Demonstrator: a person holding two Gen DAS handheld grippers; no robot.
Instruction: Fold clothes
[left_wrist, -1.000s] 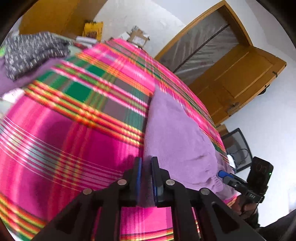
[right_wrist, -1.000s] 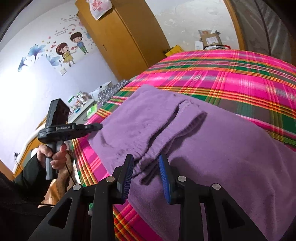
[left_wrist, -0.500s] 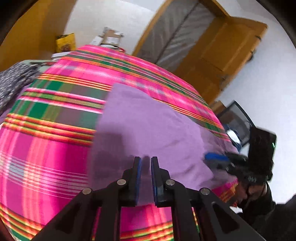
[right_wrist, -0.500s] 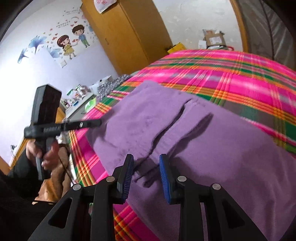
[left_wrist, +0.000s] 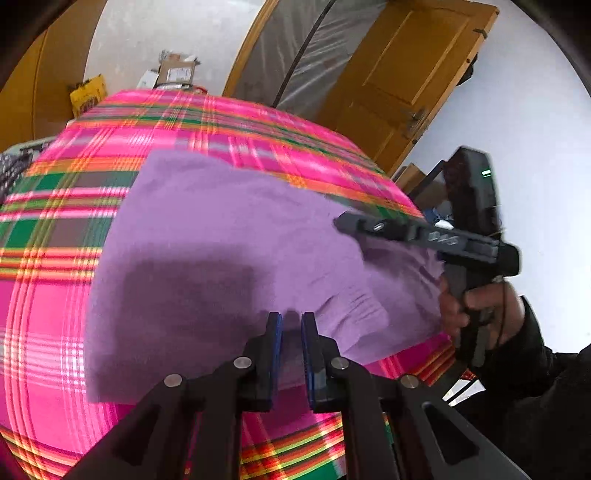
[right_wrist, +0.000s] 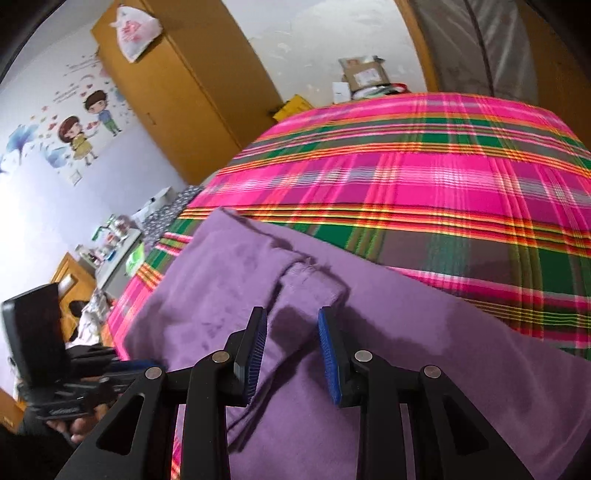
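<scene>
Purple fleece garment (left_wrist: 207, 236) lay flat on the bed's pink plaid cover (left_wrist: 55, 295), spread for folding; left tongs (left_wrist: 291, 350), narrowly parted, apparently pinched its near hem, while right tongs (right_wrist: 291, 354) hovered open, holding nothing.

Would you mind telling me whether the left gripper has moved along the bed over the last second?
Yes. The left gripper has swung rightward: the purple garment, formerly right of its jaws, now lies straight ahead, and the wooden door sits more central.
</scene>
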